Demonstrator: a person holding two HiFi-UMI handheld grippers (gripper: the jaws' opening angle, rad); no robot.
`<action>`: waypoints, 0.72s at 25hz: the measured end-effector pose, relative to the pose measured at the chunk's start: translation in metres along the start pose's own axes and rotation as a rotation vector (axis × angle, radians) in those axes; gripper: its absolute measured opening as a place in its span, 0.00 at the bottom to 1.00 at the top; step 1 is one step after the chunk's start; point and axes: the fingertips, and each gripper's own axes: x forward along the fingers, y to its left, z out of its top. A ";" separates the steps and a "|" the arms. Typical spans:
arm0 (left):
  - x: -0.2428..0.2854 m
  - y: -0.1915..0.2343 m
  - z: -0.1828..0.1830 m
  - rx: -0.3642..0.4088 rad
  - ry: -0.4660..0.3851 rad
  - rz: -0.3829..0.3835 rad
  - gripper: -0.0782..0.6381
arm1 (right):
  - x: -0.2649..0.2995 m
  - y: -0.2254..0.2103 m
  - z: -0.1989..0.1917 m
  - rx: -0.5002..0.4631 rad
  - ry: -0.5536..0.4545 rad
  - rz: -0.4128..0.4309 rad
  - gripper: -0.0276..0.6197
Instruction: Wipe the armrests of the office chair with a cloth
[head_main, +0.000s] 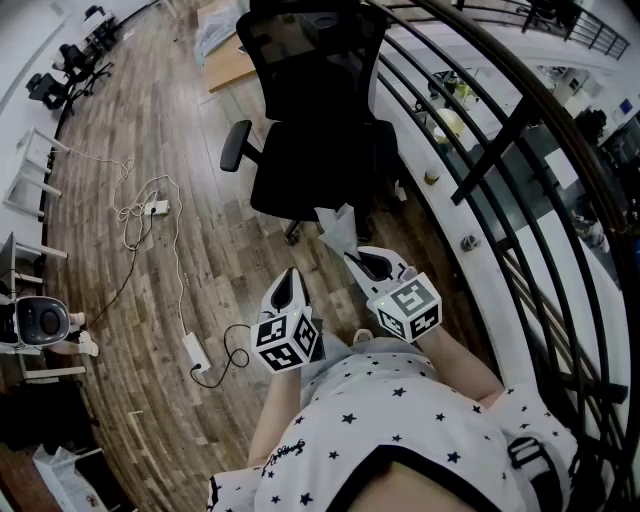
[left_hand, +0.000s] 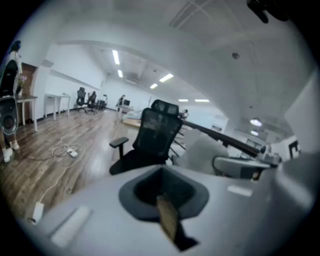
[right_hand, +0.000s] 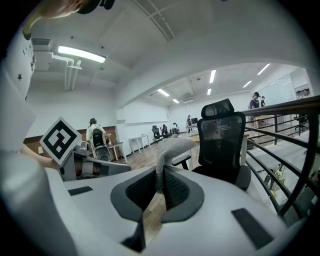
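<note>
R gripper (right_hand: 159, 187) has its fingers clamped on the cloth (right_hand: 170, 150), which pokes out past the tips, prob. so a loose fold meets the surface first. L gripper (left_hand: 162, 195) fingers are together w/ nothing between, likely just spare. Office chair (head_main: 310, 120) stands ahead of both sets of tips, well apart; armrest (head_main: 235, 145) not yet reached.

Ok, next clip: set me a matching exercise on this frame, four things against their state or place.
Things:
1. left claw
2. right claw
3. office chair
4. white power strip

States or places:
A. black, beside the railing
B. shut on the cloth
C. lying on the wooden floor
D. shut, nothing in it

Pairs: 1-D, 2-B, 3-A, 4-C.
</note>
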 end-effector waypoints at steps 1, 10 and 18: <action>-0.004 0.001 0.000 -0.002 -0.002 0.003 0.12 | -0.003 0.004 -0.001 -0.002 0.004 0.003 0.09; -0.027 0.020 0.002 -0.003 -0.010 0.019 0.12 | -0.013 0.032 -0.007 -0.021 0.015 0.031 0.08; -0.028 0.014 -0.011 -0.033 0.008 0.038 0.12 | -0.018 0.037 -0.010 -0.024 0.032 0.106 0.09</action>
